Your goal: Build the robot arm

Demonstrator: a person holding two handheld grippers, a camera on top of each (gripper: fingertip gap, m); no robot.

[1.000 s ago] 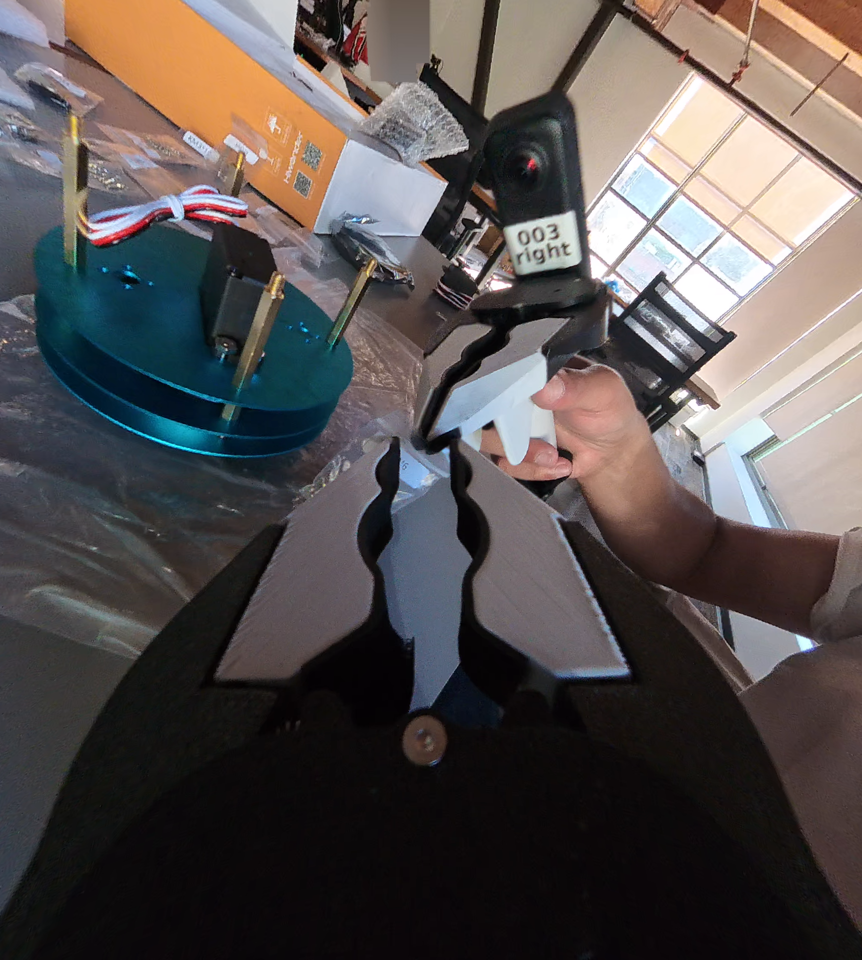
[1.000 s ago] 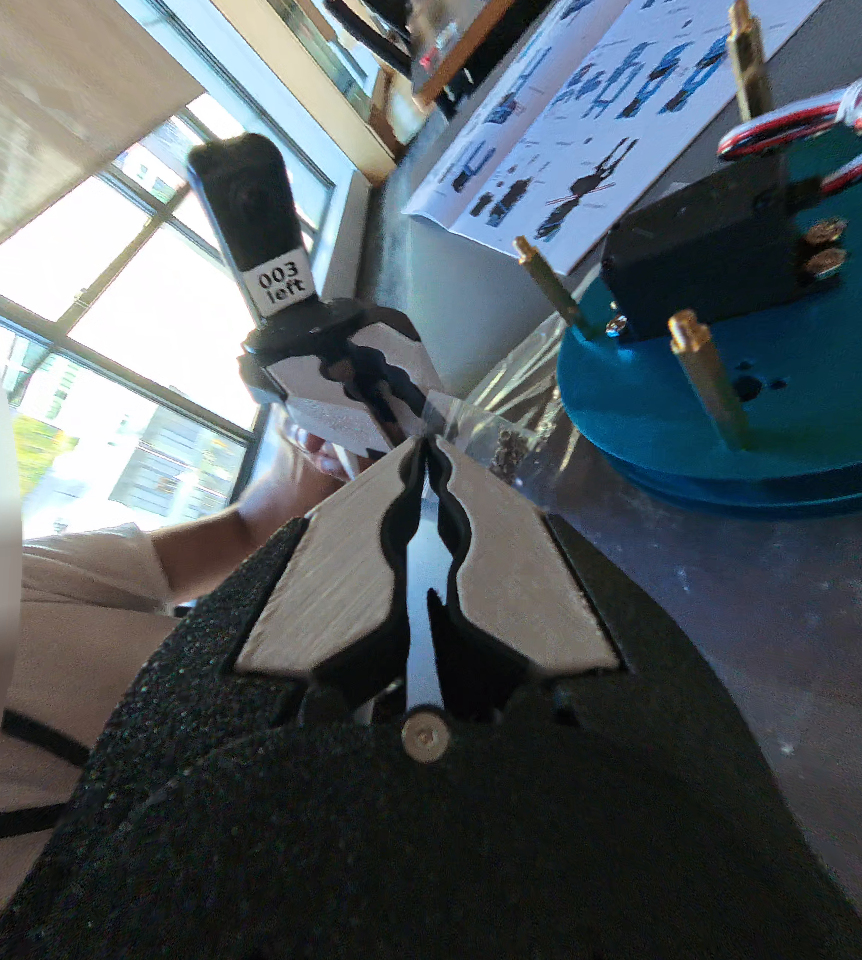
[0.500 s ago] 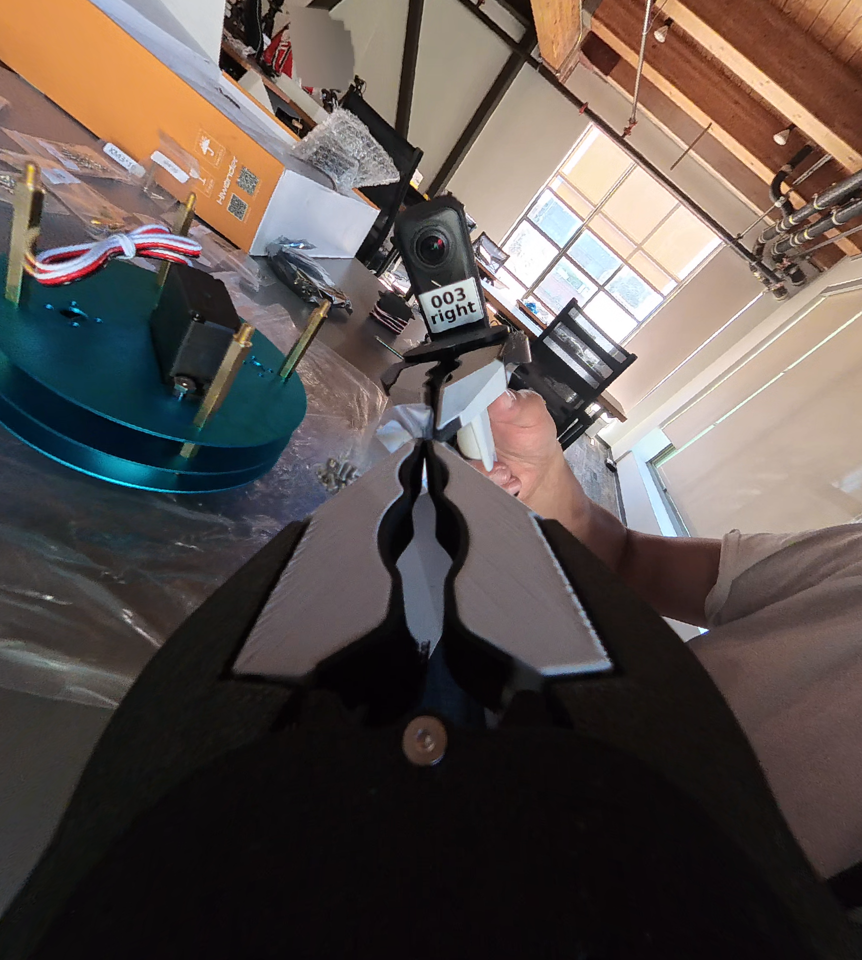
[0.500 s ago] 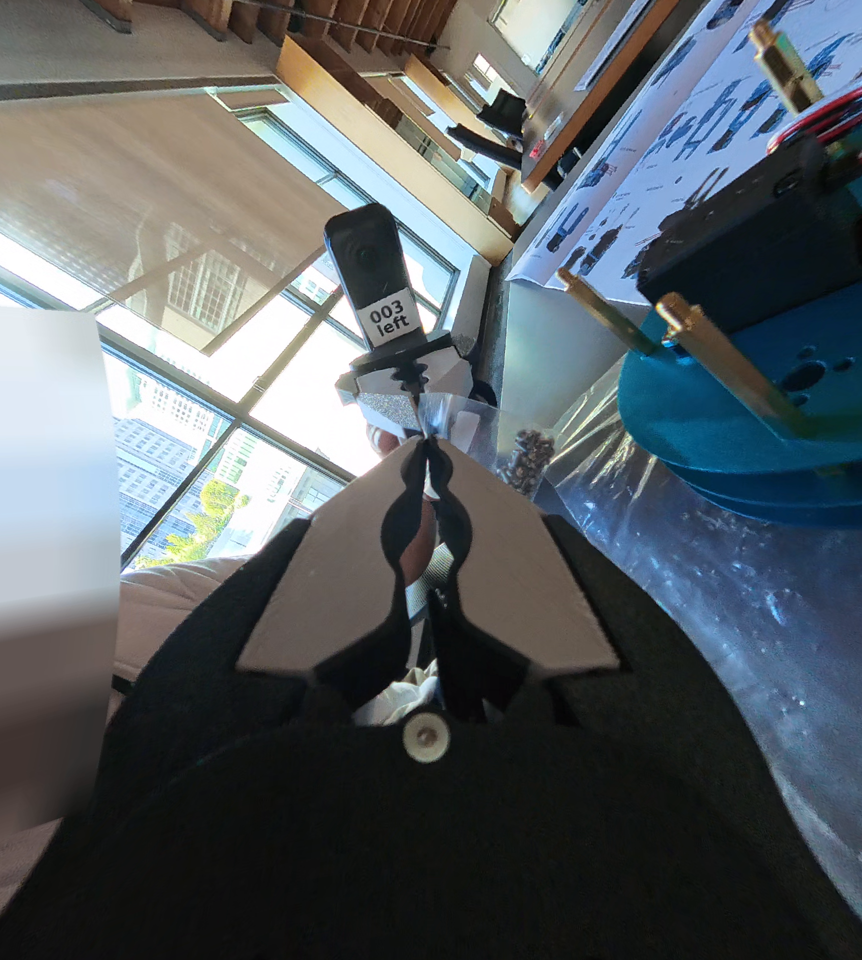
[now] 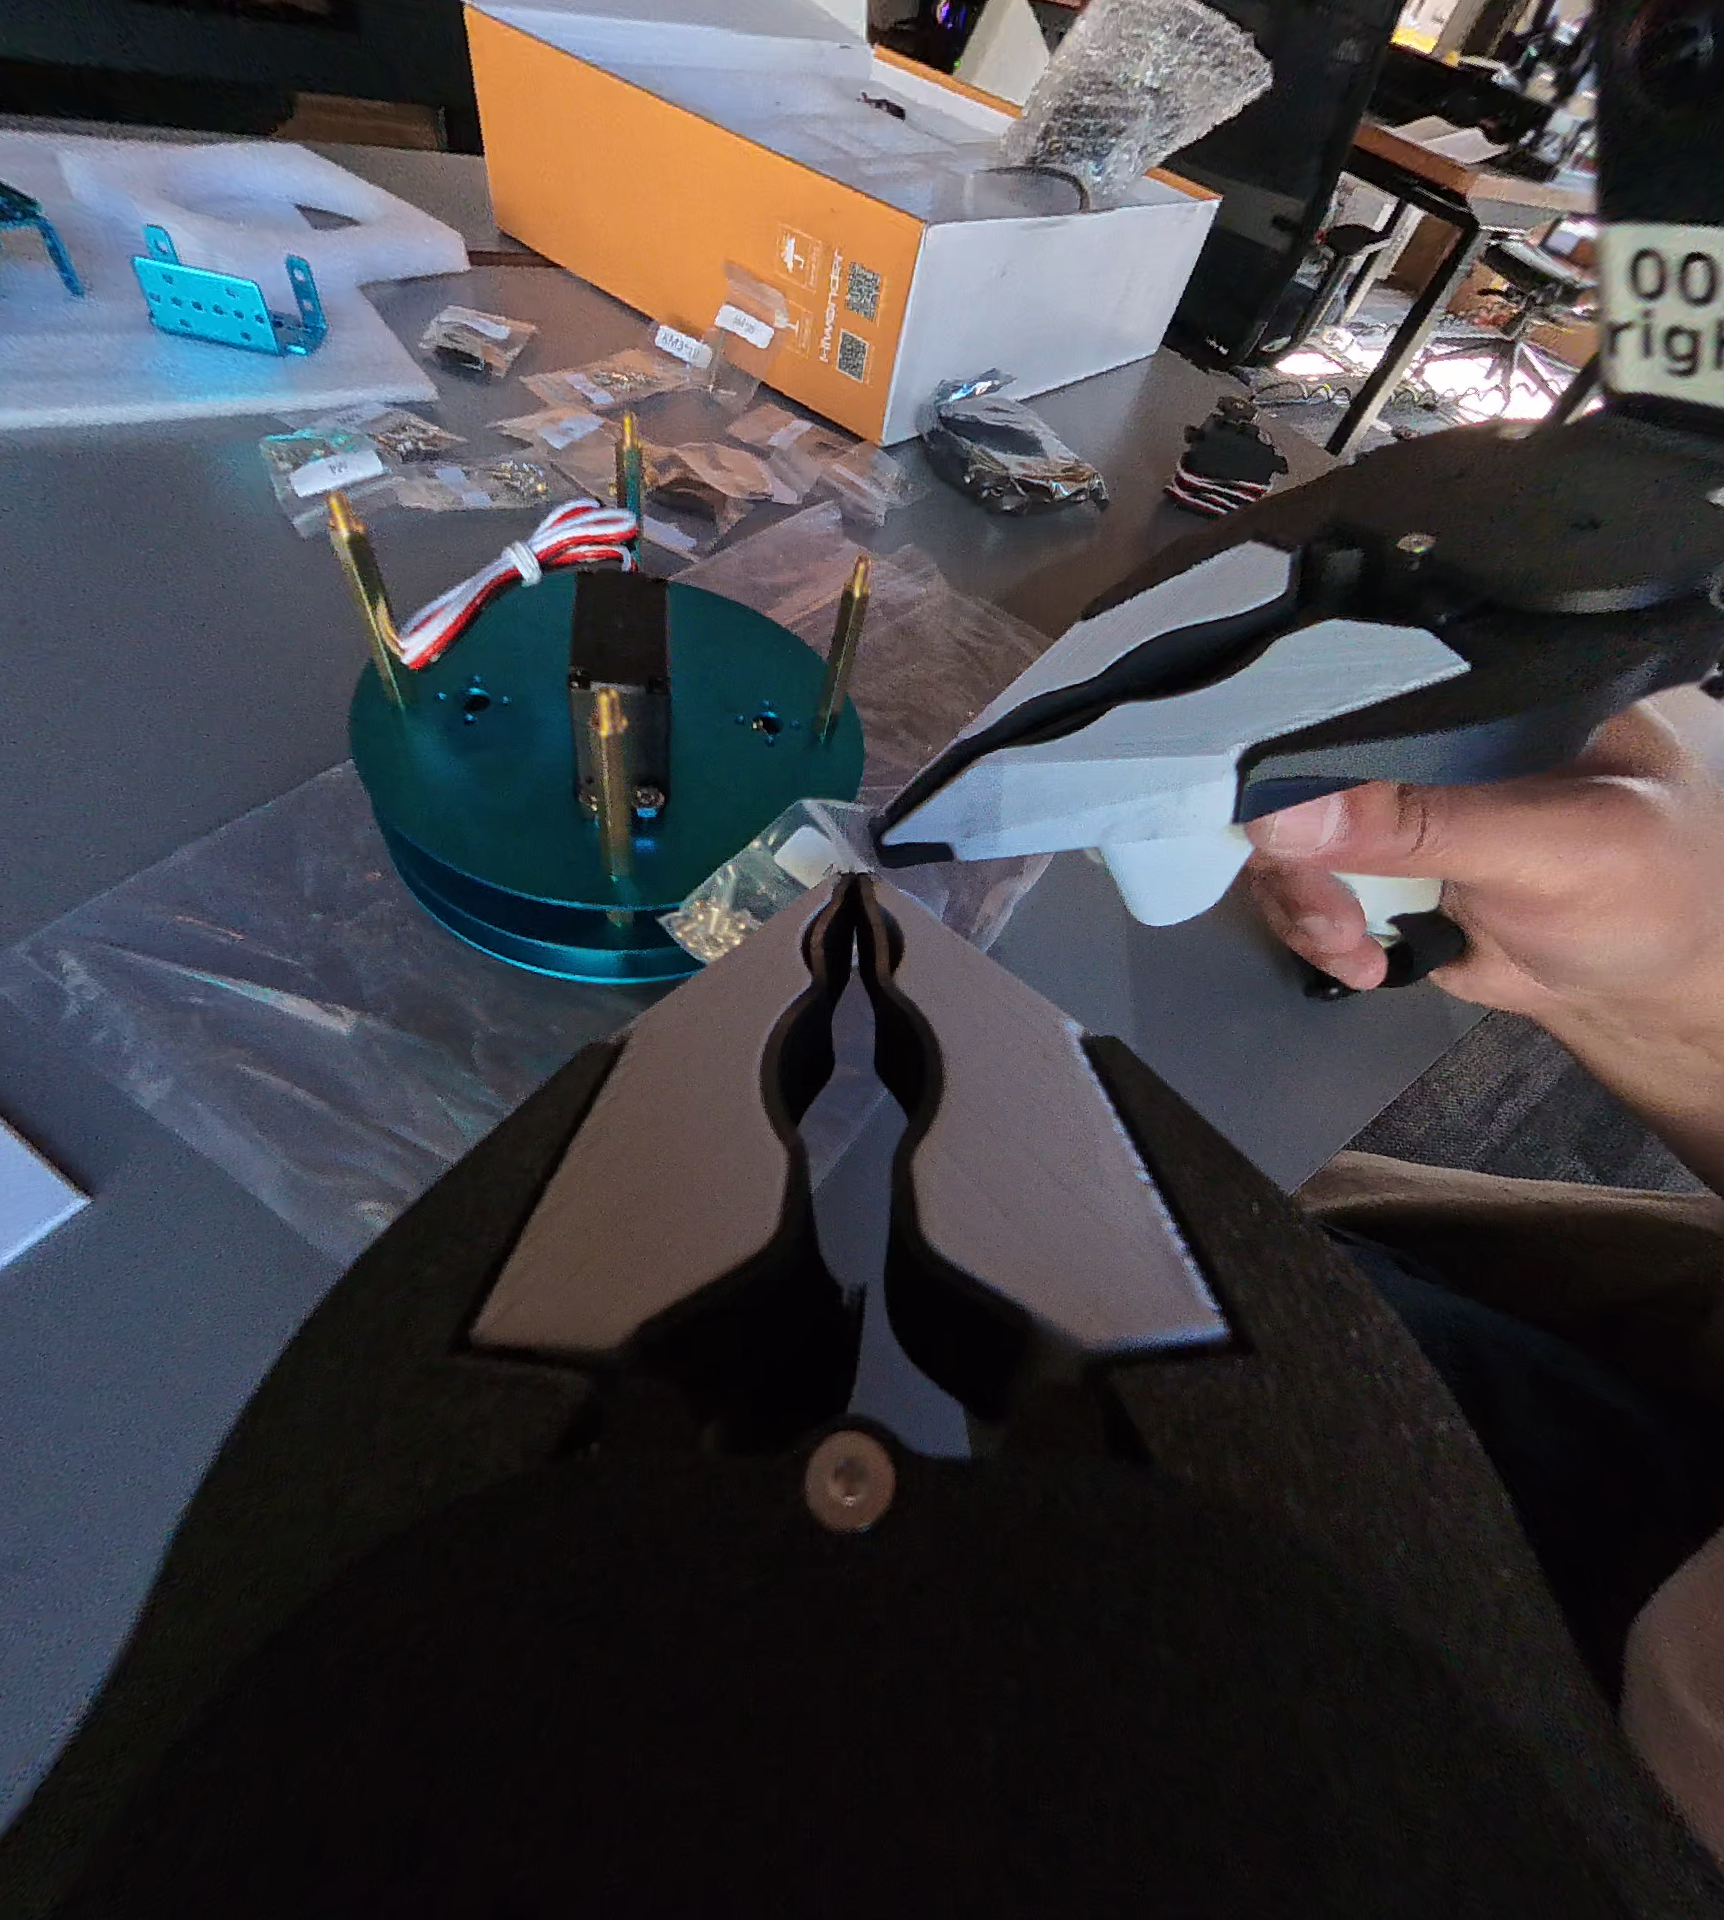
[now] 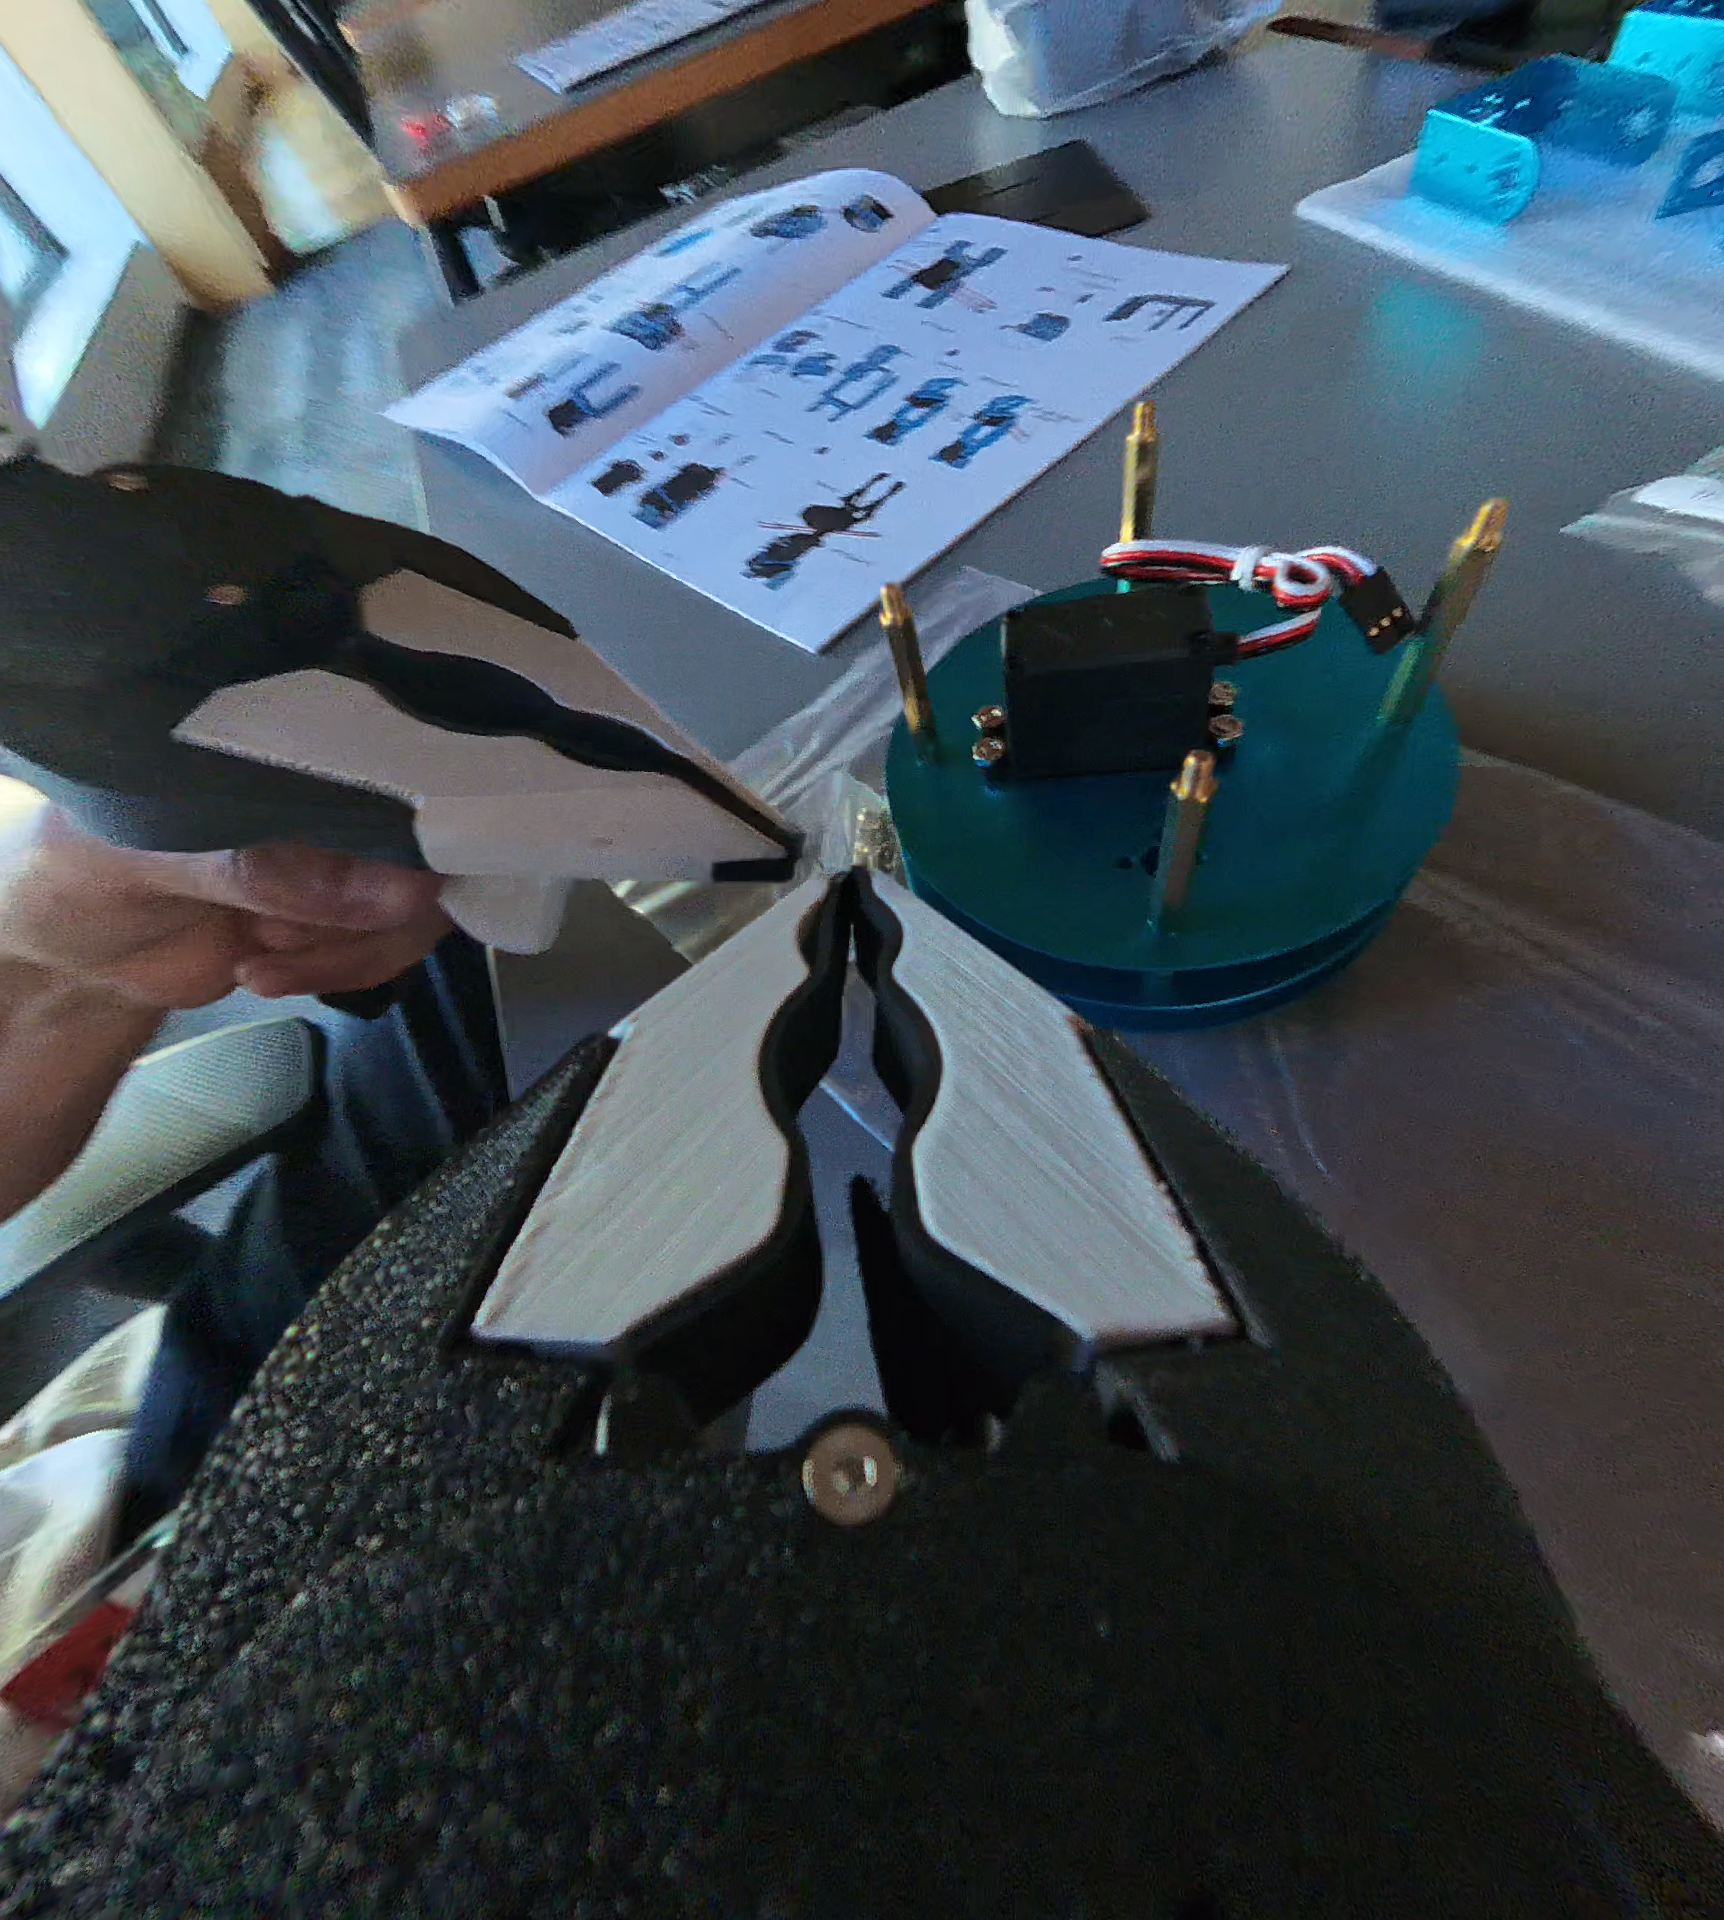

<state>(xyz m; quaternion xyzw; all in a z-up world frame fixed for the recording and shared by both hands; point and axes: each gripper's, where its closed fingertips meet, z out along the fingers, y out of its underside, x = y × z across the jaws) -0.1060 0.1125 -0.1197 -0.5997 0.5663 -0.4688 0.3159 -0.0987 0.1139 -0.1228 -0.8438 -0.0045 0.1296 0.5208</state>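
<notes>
Here, the left gripper and right gripper both pinch a small clear bag of screws between closed tips, just before a blue round base.

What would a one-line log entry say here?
left gripper: shut on small clear bag | right gripper: shut on same bag | beside: teal round base
</notes>
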